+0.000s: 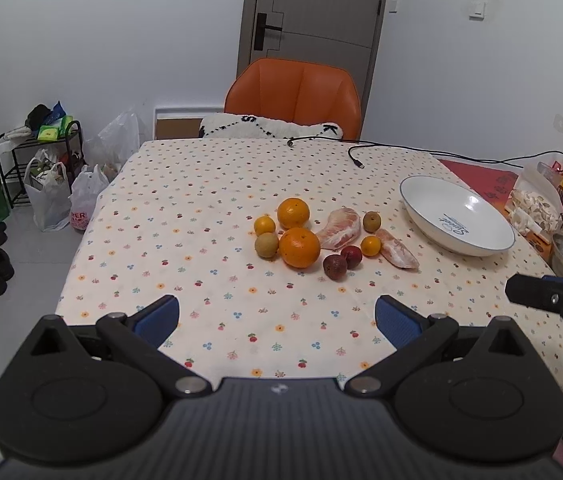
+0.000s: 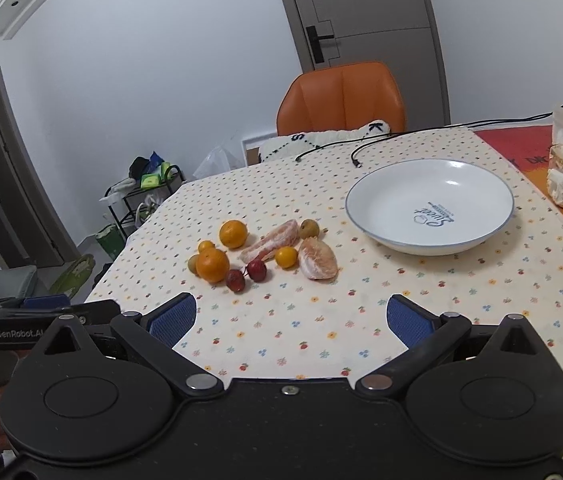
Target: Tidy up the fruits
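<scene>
Nearest, the left gripper (image 1: 277, 320) and the right gripper (image 2: 291, 320) both hover over the flowered tablecloth (image 1: 201, 280) with blue-padded fingers spread wide, holding nothing. Beyond them the fruits lie loose in a cluster on the cloth: a large orange (image 1: 300, 247), two dark red fruits (image 1: 336, 267), and peeled pomelo segments (image 1: 339, 229). At two o'clock from the cluster sits the empty white bowl (image 2: 385, 184). Farthest, at twelve o'clock, stands an orange chair (image 1: 293, 92).

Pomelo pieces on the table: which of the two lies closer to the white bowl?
The shorter, wedge-shaped pomelo piece, just right of a small yellow fruit. The longer piece lies farther left of the white bowl.
</scene>
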Available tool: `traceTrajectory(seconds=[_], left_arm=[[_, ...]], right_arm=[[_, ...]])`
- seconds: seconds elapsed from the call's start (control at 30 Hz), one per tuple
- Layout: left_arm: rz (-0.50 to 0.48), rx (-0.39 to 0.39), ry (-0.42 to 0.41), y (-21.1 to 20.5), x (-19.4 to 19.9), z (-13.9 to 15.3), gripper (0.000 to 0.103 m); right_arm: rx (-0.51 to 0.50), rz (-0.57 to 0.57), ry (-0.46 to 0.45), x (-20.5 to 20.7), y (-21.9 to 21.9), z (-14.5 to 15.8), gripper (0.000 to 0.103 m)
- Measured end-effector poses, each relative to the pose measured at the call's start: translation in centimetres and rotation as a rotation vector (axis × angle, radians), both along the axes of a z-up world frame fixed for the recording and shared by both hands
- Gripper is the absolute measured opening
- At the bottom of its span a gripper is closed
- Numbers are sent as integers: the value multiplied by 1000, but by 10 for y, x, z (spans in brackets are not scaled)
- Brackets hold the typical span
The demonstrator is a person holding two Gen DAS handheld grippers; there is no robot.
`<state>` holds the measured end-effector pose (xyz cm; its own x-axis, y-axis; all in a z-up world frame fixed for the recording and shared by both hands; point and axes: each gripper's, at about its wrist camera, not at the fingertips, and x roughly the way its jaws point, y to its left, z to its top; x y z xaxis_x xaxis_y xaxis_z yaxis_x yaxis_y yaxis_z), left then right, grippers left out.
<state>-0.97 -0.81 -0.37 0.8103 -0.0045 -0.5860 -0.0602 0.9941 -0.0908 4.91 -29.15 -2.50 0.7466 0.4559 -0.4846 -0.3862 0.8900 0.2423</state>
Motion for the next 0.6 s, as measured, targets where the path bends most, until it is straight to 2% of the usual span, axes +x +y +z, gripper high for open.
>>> traceTrajectory(seconds=[0.6], left_arm=[[9, 7, 8, 1, 6, 0, 103]], right_arm=[[-17, 9, 1, 8, 0, -2, 103]])
